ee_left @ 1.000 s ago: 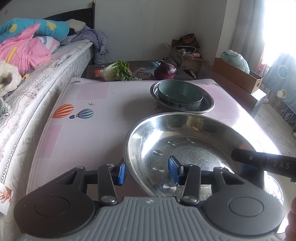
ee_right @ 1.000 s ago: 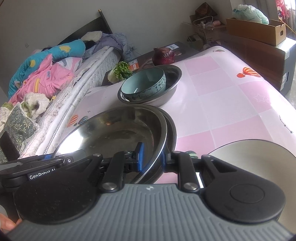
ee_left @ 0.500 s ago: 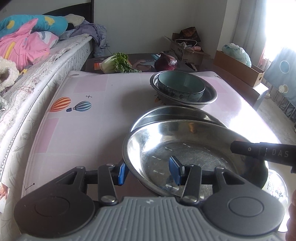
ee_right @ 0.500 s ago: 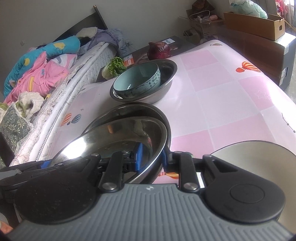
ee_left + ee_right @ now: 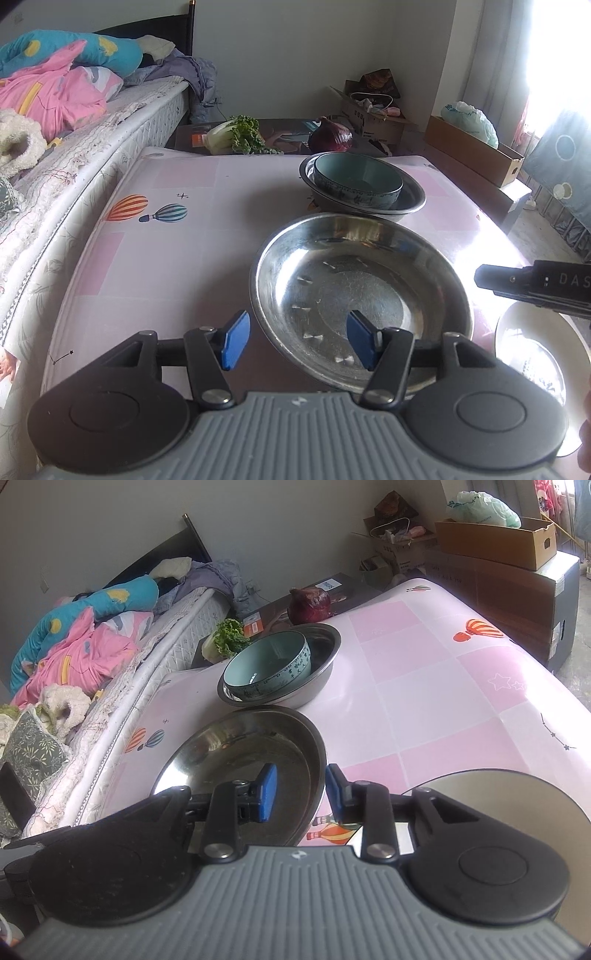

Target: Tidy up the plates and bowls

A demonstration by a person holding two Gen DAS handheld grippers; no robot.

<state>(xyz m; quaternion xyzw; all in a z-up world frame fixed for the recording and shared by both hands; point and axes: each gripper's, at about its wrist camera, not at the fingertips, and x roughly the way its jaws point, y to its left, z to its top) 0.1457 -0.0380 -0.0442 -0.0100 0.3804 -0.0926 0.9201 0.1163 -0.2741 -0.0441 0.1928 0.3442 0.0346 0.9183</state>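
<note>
Both tongs, left (image 5: pixel 297 341) and right (image 5: pixel 300 793), have just been opening, straddling the steel plate's (image 5: pixel 362 291) rim untouched. It lies stacked mid-tabletop (image 5: pixel 207 236); another plate (image 5: pixel 517 797) at the near edge remains.

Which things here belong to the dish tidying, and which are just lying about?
Part of the job:
- wide steel plate
- blue-green ceramic bowl
- steel basin under it
- white plate

Lying about:
- leafy cabbage
- purple cabbage
- pink bedding
- cardboard box

bed (image 5: pixel 110 122) left | cabbage (image 5: pixel 236 138), red cabbage (image 5: pixel 330 136) behind table | boxes (image 5: pixel 495 542) right
</note>
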